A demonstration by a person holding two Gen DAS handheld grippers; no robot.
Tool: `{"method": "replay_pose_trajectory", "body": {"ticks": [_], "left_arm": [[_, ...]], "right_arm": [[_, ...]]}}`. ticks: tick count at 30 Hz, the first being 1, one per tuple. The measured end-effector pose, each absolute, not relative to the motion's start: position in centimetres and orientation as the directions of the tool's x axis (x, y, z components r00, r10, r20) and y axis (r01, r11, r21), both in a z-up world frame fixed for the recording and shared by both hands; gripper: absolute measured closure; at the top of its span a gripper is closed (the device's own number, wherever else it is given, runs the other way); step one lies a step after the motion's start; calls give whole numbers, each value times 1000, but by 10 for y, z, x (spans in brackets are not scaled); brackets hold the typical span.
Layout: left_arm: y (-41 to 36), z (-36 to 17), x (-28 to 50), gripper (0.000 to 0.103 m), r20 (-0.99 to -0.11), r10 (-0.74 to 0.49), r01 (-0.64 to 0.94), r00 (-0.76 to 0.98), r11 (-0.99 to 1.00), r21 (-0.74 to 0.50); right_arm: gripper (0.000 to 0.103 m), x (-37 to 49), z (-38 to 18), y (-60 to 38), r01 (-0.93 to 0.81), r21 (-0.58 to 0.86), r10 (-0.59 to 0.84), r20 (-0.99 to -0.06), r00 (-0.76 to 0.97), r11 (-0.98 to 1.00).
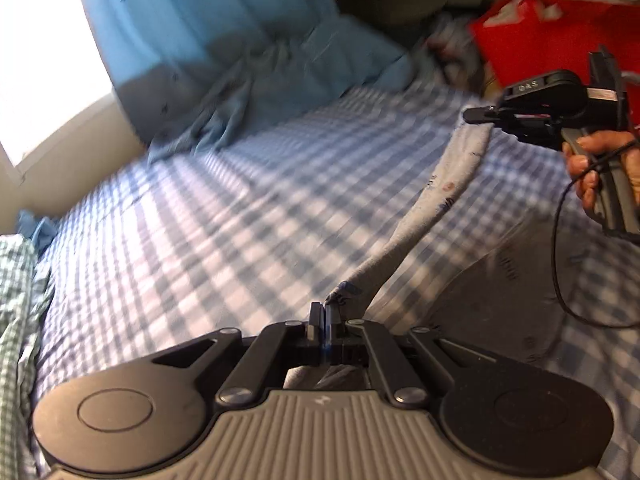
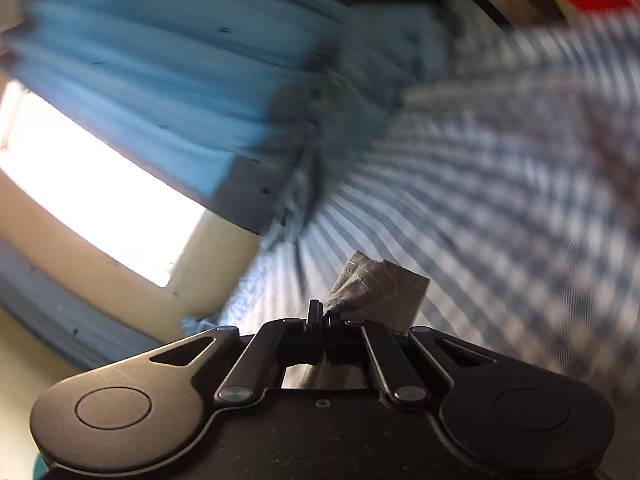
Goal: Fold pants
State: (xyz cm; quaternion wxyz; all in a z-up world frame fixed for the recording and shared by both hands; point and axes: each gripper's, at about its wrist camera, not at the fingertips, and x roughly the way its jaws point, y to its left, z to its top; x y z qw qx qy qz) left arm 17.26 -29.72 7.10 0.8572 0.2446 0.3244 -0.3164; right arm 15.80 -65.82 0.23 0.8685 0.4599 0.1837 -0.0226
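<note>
The pants (image 1: 436,196) are light grey with small dark prints, and a band of them is stretched taut above the bed between my two grippers. My left gripper (image 1: 324,312) is shut on the near end of the band. At the upper right a hand (image 1: 600,172) holds my right gripper (image 1: 471,114), shut on the far end. A wider part of the pants (image 1: 500,300) lies in shade at the lower right. The blurred right wrist view has my right gripper (image 2: 325,314) pinching a grey hemmed corner of the pants (image 2: 380,286).
A blue-and-white checked sheet (image 1: 200,220) covers the bed. Blue curtains (image 1: 192,32) hang at the back beside a bright window (image 1: 44,64). A red bag (image 1: 532,28) sits at the far right, and a green checked cloth (image 1: 16,300) lies at the left edge.
</note>
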Motion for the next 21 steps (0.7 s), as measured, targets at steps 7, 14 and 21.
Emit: {"method": "replay_pose_trajectory", "body": {"ticks": [7, 14, 21], "left_arm": [[-298, 31, 123, 103, -751, -437, 810, 495, 545, 217], [-304, -39, 98, 103, -807, -383, 838, 450, 492, 234], [-298, -21, 93, 103, -768, -412, 820, 491, 516, 248]], "right_arm": [[103, 65, 41, -656, 252, 620, 88, -463, 882, 743], [103, 8, -58, -640, 482, 576, 33, -663, 748, 660], [103, 11, -24, -634, 391, 557, 13, -586, 810, 733]]}}
